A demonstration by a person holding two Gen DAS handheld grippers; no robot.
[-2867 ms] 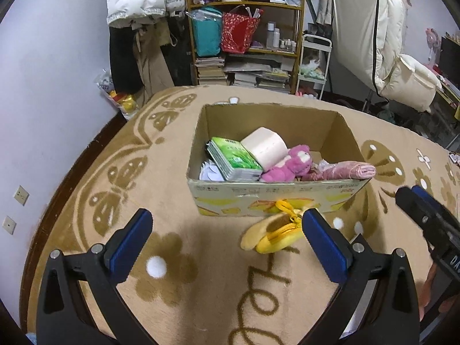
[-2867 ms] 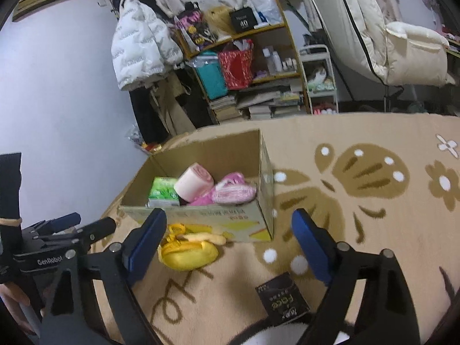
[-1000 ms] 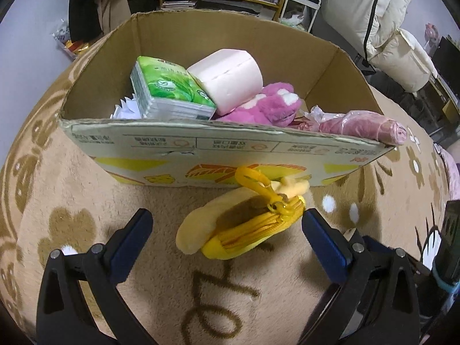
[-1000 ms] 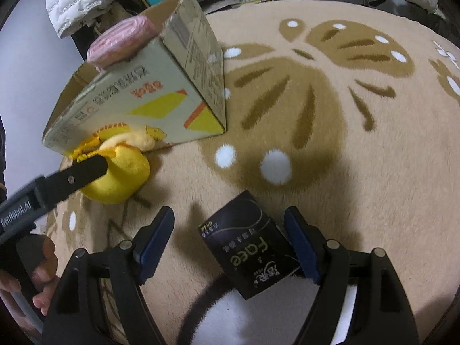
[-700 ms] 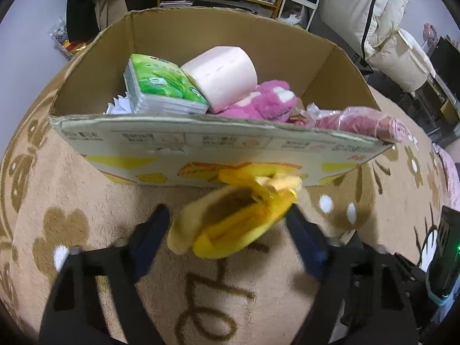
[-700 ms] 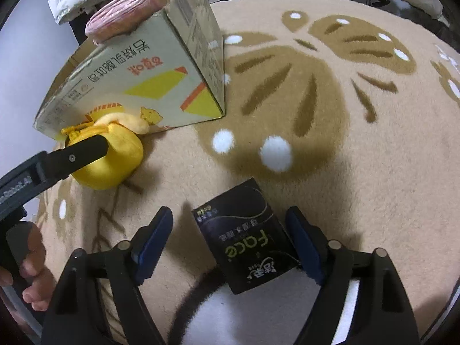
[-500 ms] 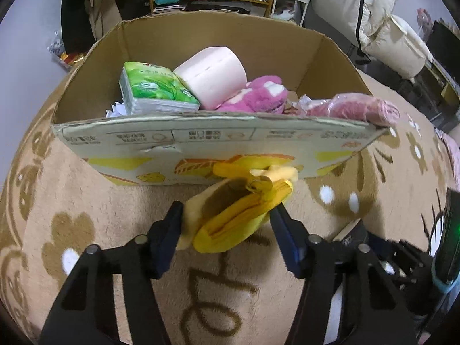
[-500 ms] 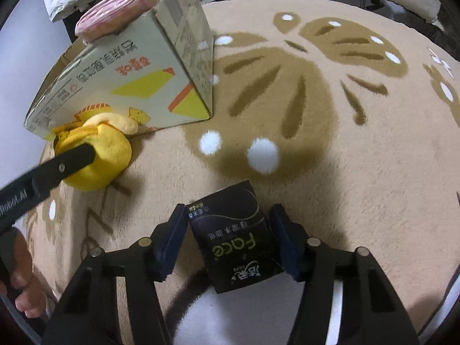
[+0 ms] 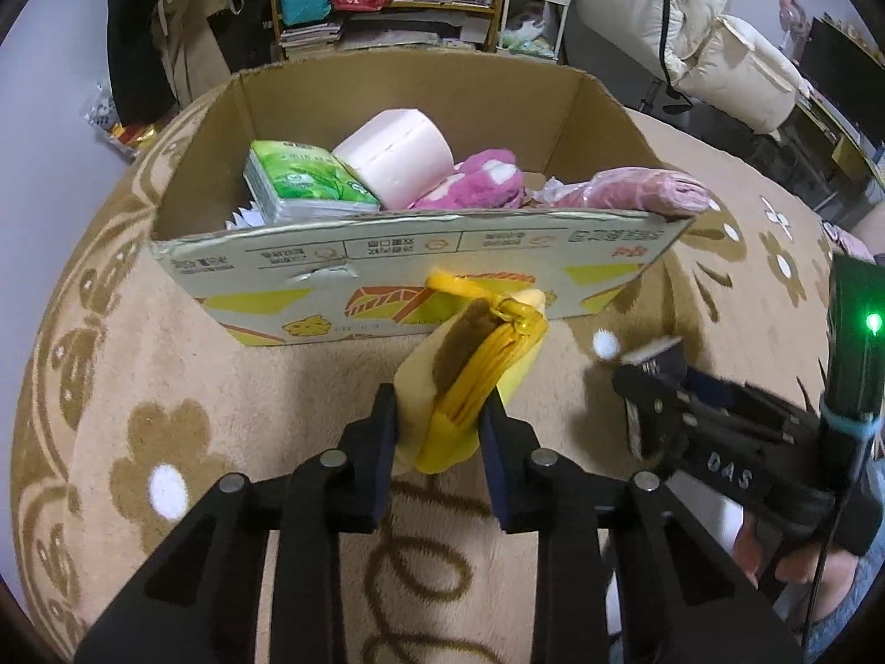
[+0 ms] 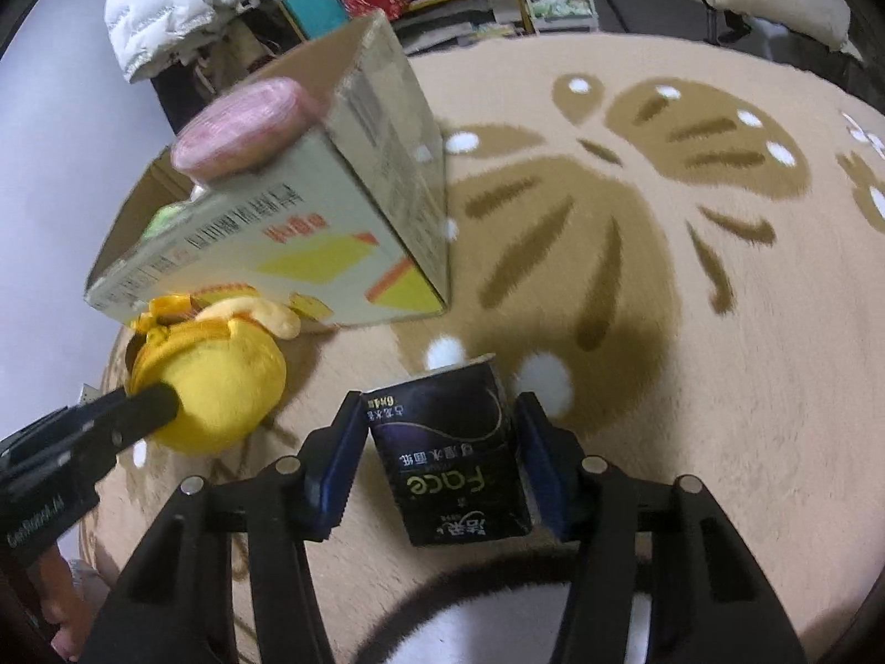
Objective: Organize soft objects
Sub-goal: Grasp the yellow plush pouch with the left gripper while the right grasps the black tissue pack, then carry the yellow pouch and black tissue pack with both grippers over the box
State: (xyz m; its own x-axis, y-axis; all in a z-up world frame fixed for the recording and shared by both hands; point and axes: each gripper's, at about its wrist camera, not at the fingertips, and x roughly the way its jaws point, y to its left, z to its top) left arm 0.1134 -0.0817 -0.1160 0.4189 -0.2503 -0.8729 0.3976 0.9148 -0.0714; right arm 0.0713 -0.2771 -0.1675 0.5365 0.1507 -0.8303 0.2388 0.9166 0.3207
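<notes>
My left gripper (image 9: 440, 415) is shut on a yellow plush toy (image 9: 470, 387), squeezed between its pads just in front of the open cardboard box (image 9: 387, 243). The box holds a green tissue pack (image 9: 298, 182), a paper roll (image 9: 398, 160), a pink plush (image 9: 475, 188) and a pink wrapped roll (image 9: 625, 193) that rests on its right rim. To the right of the box, my right gripper (image 10: 440, 426) has its jaws closing, the pads against both sides of a black tissue pack (image 10: 453, 454) over the carpet. The right wrist view shows the yellow plush (image 10: 215, 393) at the left.
A beige carpet (image 9: 166, 387) with brown patterns covers the floor. Behind the box stand a cluttered shelf (image 9: 387, 0), a hanging white jacket (image 10: 160, 5) and cream bedding (image 9: 719, 55). A person's hand (image 9: 785, 548) holds the right gripper at the lower right.
The left jaws went from wide open to shut on the yellow plush, which has tipped up off the carpet. The right jaws narrowed onto the black pack, whose far end has risen.
</notes>
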